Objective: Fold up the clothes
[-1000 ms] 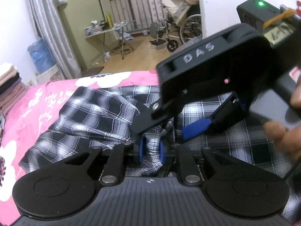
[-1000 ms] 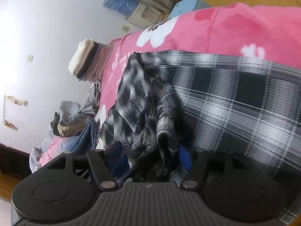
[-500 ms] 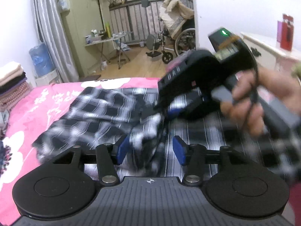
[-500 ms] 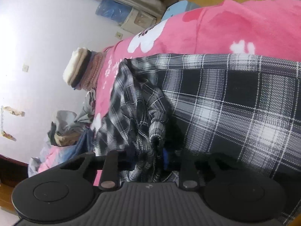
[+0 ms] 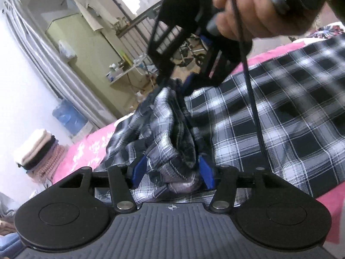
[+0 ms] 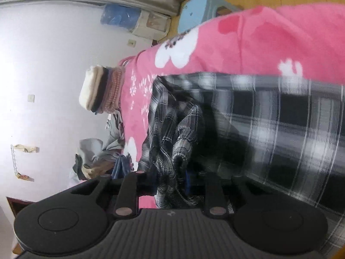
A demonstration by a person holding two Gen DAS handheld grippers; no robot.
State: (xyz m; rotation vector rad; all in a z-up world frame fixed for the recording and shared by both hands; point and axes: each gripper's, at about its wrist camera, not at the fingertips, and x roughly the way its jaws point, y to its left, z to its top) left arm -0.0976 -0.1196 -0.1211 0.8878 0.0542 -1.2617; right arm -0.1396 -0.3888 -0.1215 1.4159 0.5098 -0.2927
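Spread across a bed (image 5: 90, 144) under a pink floral cover: a black-and-white plaid shirt (image 5: 280, 112), its near edge gathered into a bunched ridge. Right gripper (image 5: 180, 84), seen from the left wrist camera and gripped from above by a hand (image 5: 245, 10), lifting the top of that ridge with jaws pinching the fabric; in its own view, right gripper (image 6: 172, 185) closed on a twisted fold of the same cloth. Left gripper (image 5: 172, 170) low at the near end of the bunch, blue pads (image 5: 206, 170) apart, jaws spread with crumpled fabric lying loosely between them rather than clamped. At the bed's far corner, a stack of folded clothes (image 6: 101, 90) in cream, black and pink; beside it, a loose heap of unfolded garments (image 6: 97, 157). Against the wall, a blue water jug (image 5: 69, 116); contents not discernible.
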